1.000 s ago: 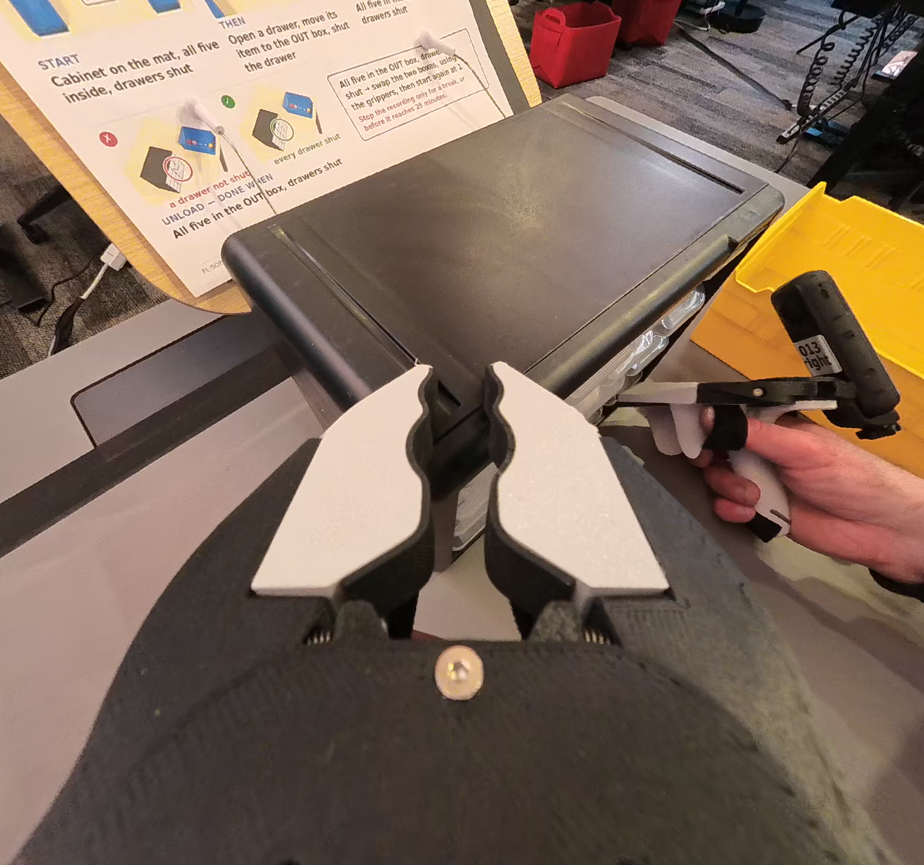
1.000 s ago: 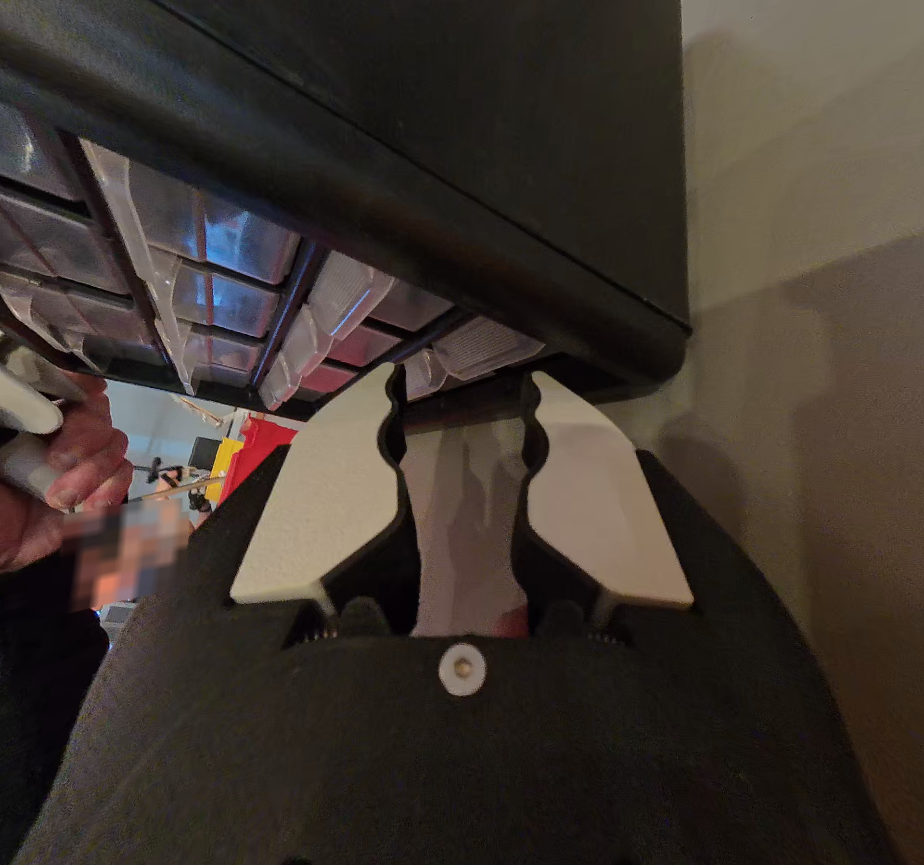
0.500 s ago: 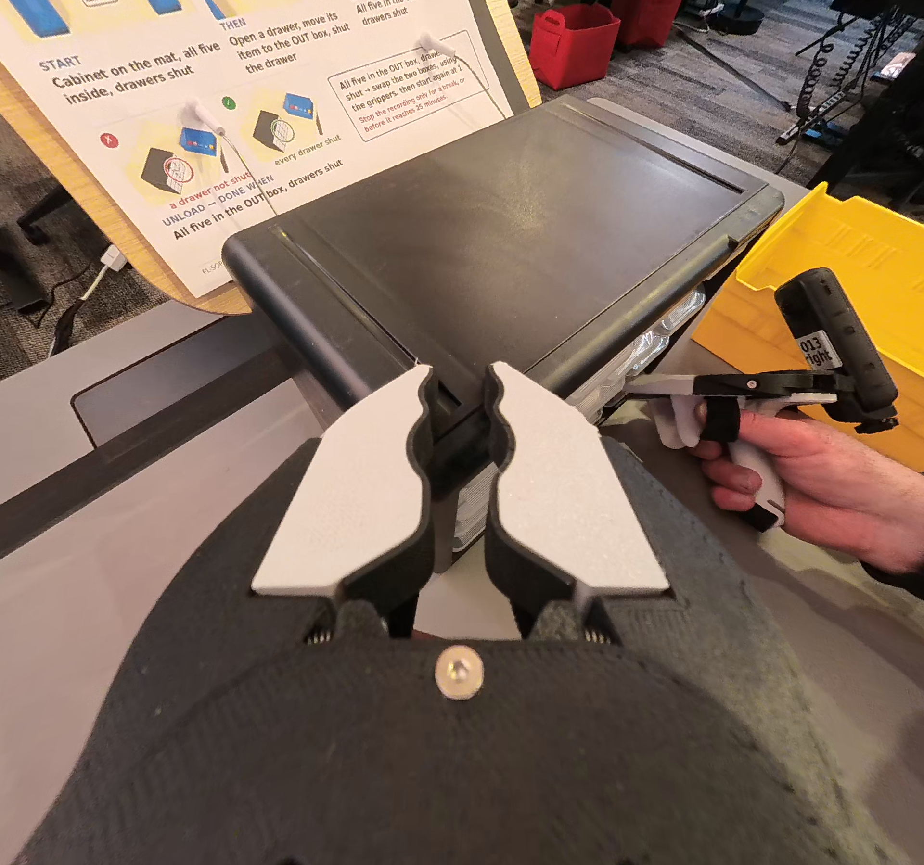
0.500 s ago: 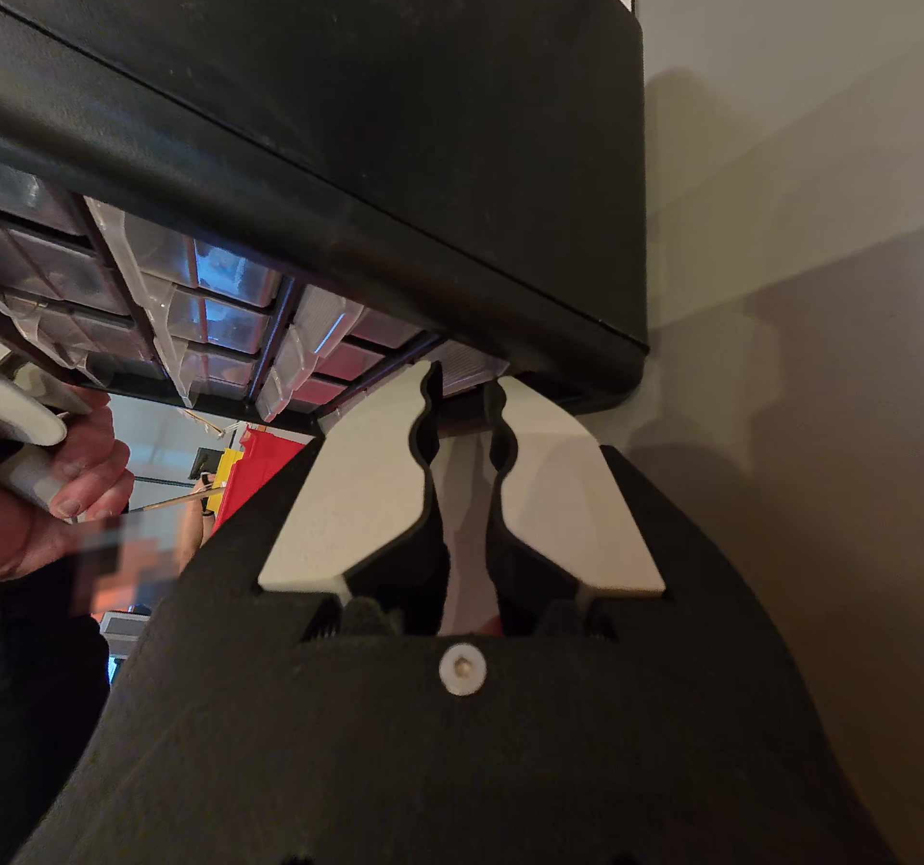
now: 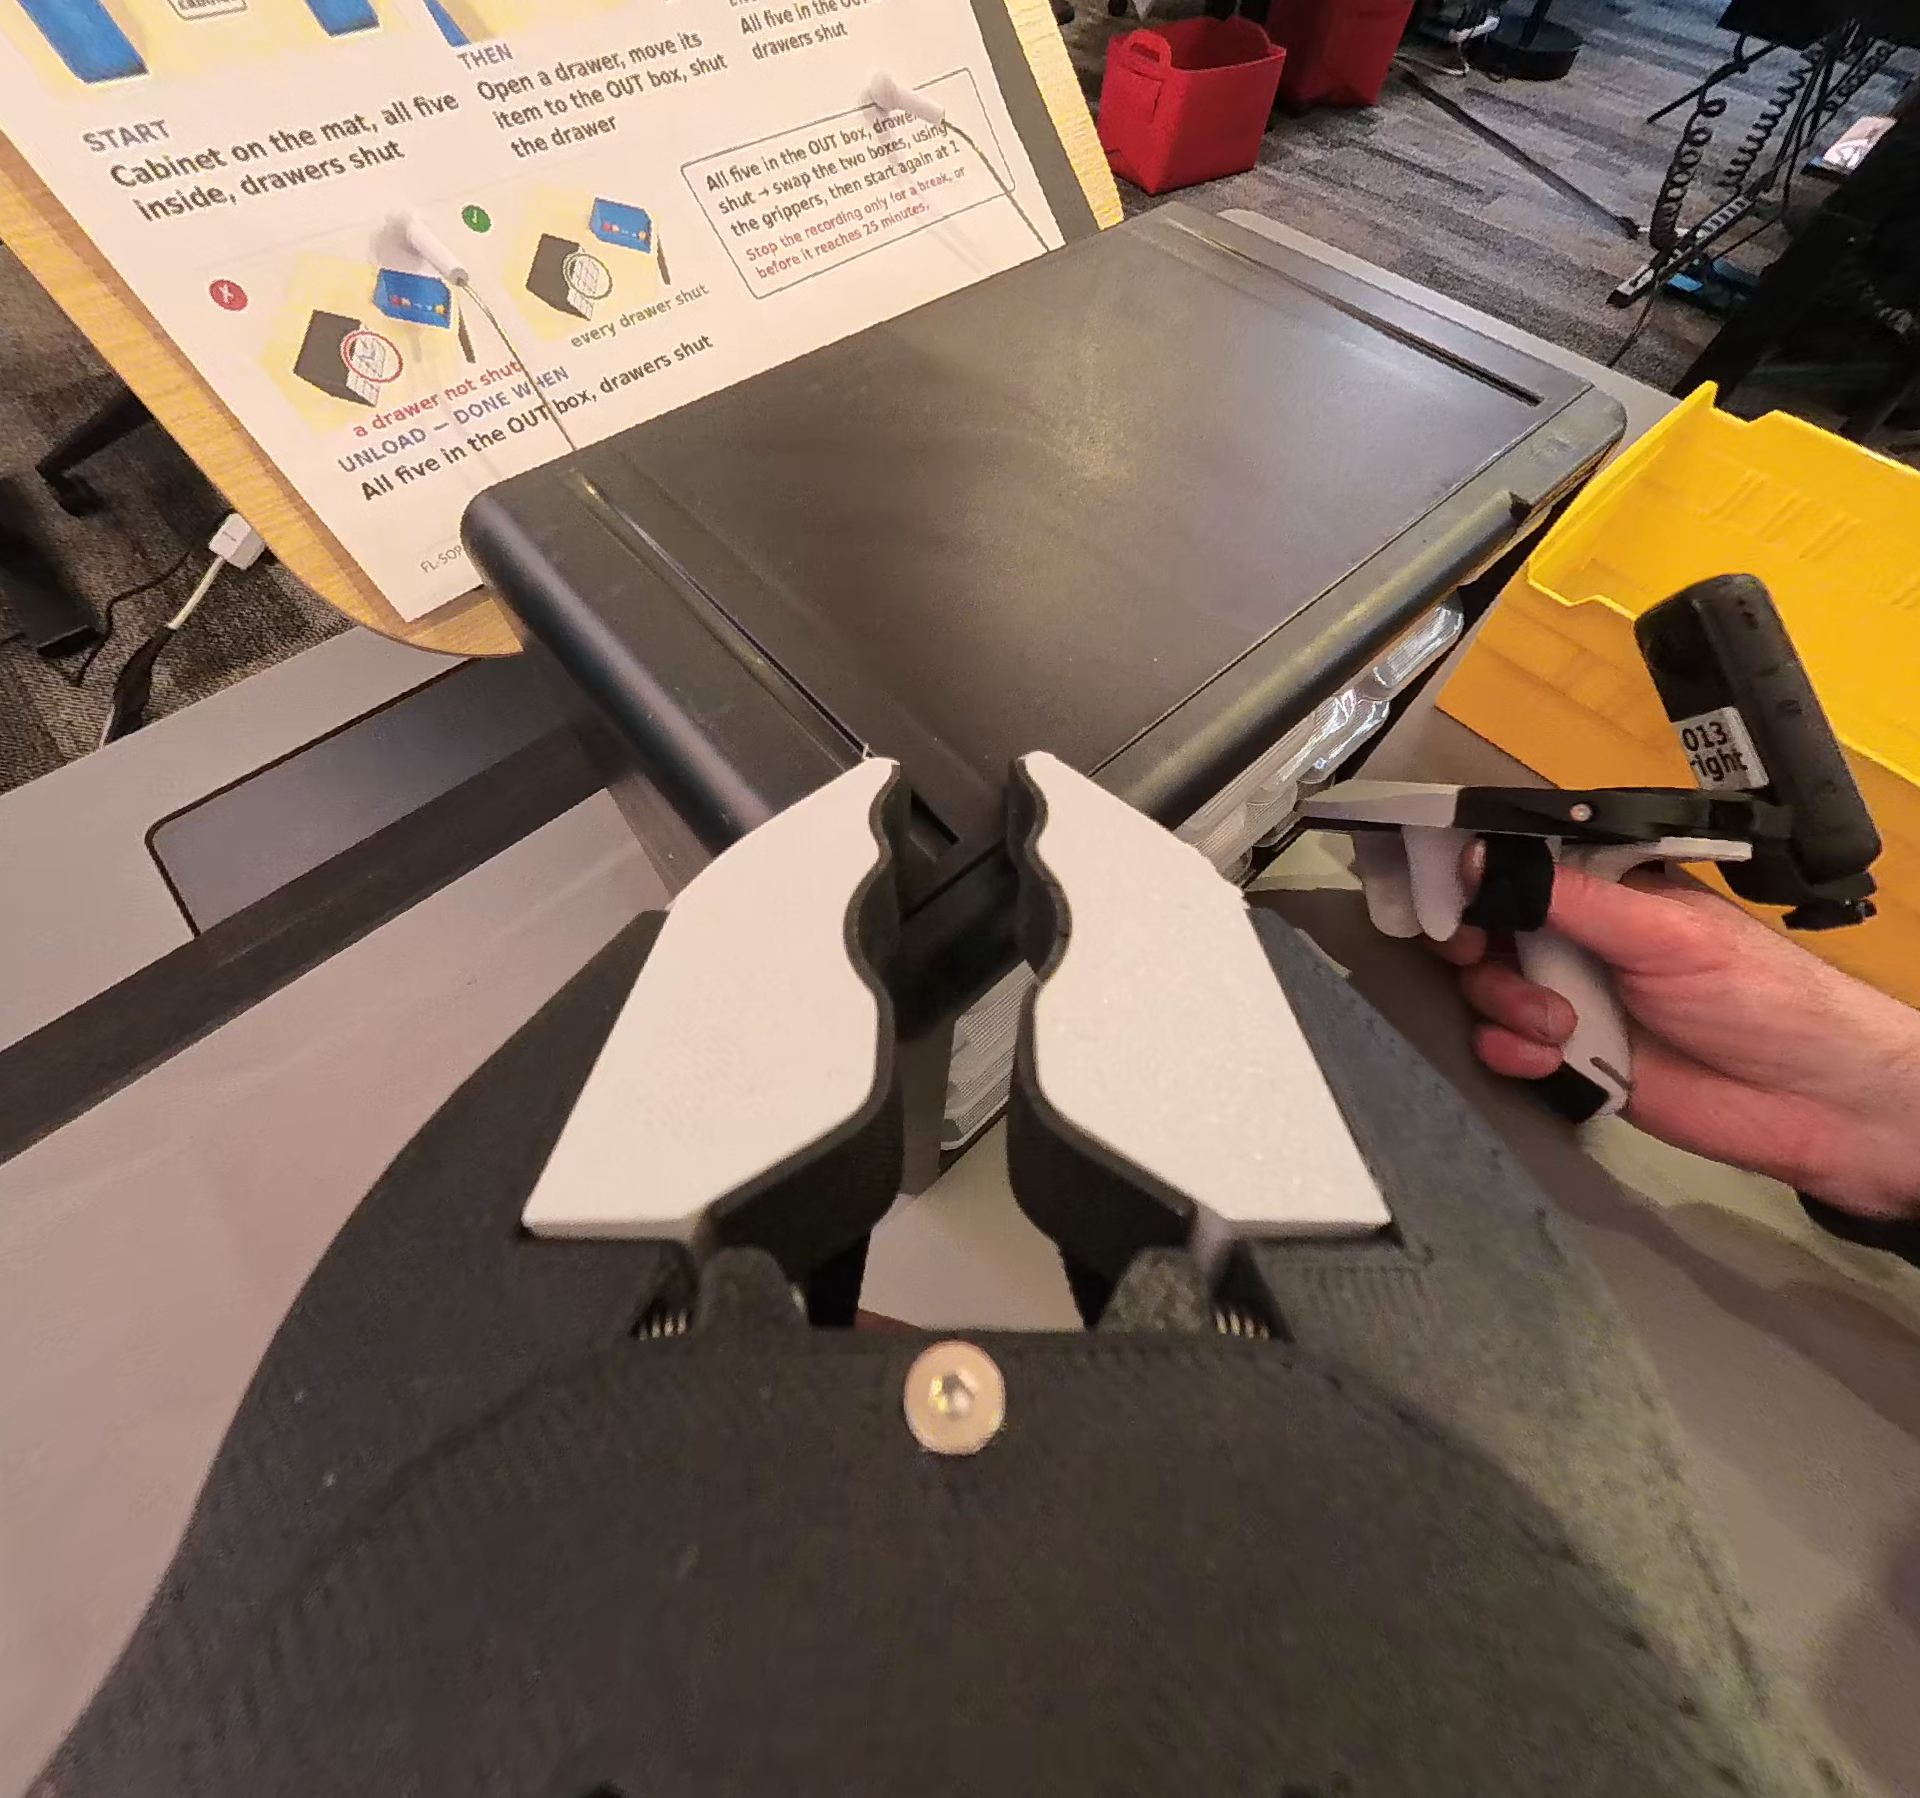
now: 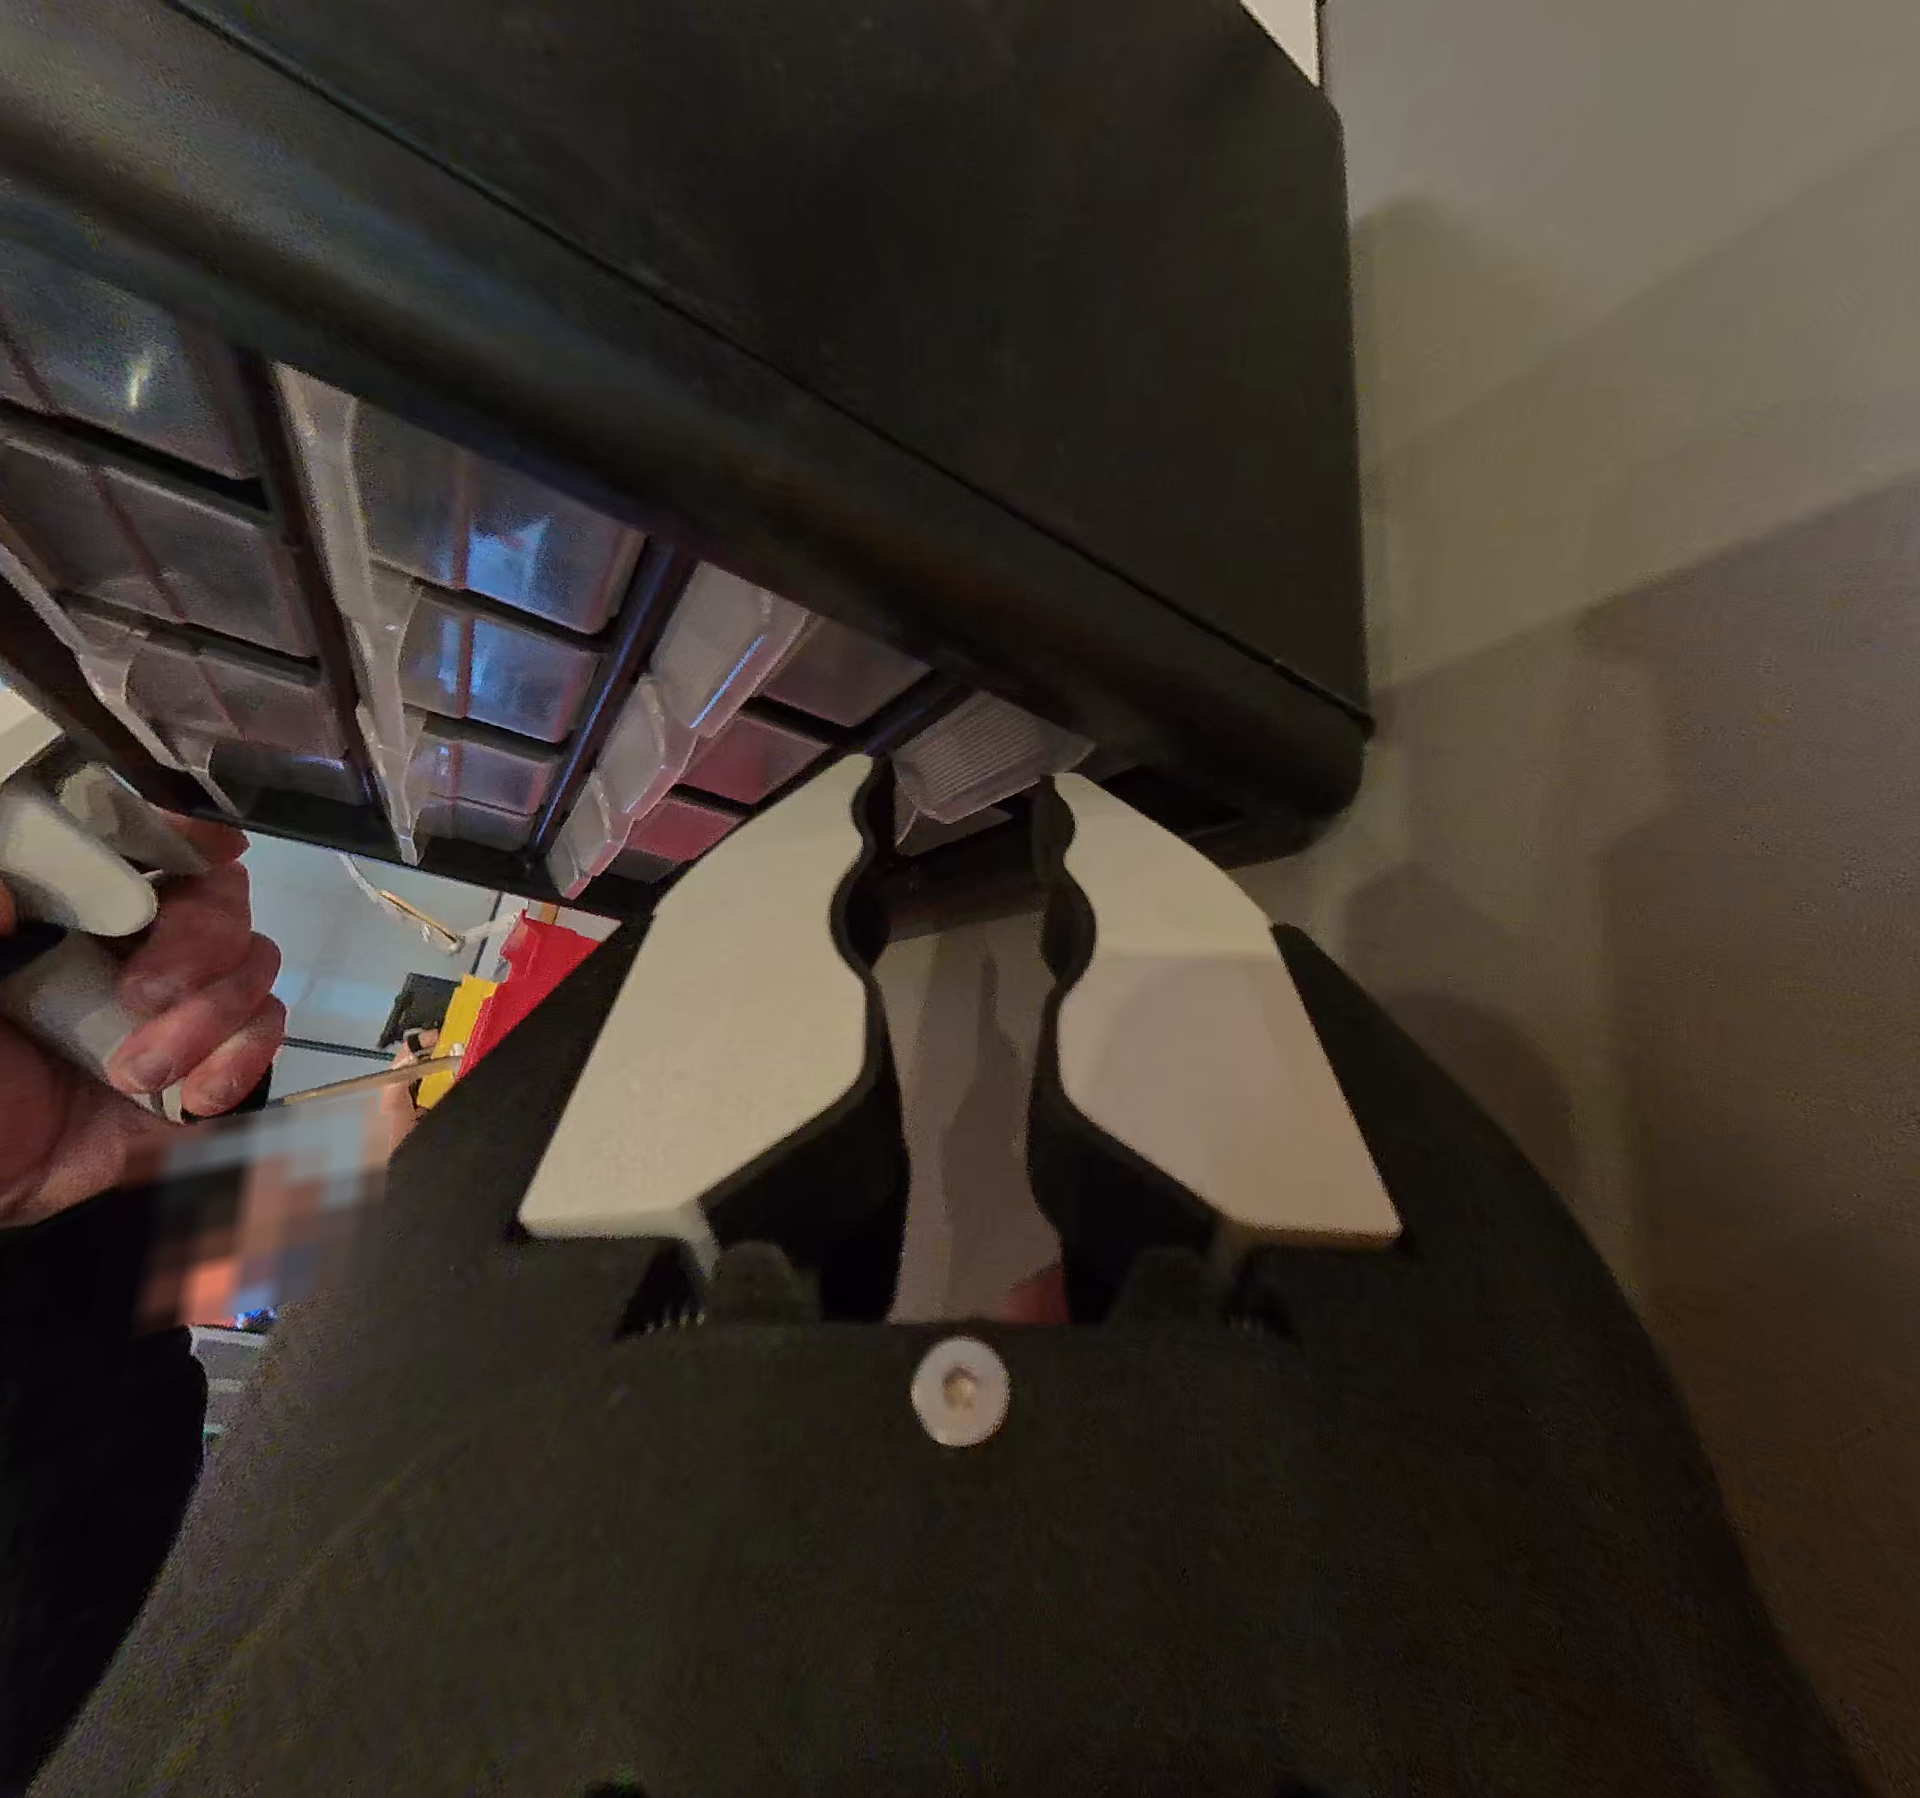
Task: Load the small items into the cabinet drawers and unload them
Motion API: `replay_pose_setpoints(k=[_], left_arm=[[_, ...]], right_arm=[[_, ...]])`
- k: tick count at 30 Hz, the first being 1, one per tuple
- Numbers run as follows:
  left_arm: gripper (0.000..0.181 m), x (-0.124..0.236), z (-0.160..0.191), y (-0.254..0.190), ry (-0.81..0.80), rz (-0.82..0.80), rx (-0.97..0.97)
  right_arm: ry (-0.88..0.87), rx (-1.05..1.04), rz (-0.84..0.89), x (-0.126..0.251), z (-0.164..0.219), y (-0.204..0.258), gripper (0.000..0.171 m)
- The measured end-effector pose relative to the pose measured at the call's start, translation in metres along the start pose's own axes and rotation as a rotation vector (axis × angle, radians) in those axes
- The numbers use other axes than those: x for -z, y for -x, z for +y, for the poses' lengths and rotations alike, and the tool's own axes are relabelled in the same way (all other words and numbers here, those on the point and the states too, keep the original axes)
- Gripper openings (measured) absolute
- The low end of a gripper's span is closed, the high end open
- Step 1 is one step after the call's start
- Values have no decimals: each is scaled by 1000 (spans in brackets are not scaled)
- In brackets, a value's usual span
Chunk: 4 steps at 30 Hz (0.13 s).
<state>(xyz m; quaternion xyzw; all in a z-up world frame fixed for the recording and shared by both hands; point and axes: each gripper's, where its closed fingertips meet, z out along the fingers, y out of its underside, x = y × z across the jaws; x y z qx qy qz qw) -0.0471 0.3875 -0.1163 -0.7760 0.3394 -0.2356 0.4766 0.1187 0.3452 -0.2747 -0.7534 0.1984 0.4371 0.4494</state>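
Note:
The black cabinet (image 5: 1039,501) stands on the grey table, its flat top facing me in the left wrist view. My left gripper (image 5: 954,777) is shut on the cabinet's near top corner edge. In the right wrist view the cabinet (image 6: 831,190) is seen from low down, with rows of clear drawers (image 6: 488,543). My right gripper (image 6: 961,792) is closed around the ribbed handle of the end drawer (image 6: 987,746) in the top row. The right gripper also shows in the left wrist view (image 5: 1320,803), tips at the drawer fronts. No small items show.
A yellow bin (image 5: 1766,543) stands right of the cabinet, behind the person's hand (image 5: 1714,1010). A wooden board with an instruction sheet (image 5: 520,138) leans behind the cabinet. Red bags (image 5: 1184,96) sit on the floor beyond. The other hand (image 6: 125,1073) shows at left in the right wrist view.
The right gripper's jaws have narrowed from wide open to closed around the drawer handle, and it has shifted slightly. The left gripper has kept its hold on the cabinet corner.

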Motion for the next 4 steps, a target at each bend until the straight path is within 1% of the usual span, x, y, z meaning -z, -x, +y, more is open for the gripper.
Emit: replay_pose_setpoints(k=[1,4], left_arm=[[19,0,0,0,0,0,0],[19,0,0,0,-3,0,1]], right_arm=[[-5,-13,0,0,0,-1,21],[-2,-29,20,-1,-1,-5,13]])
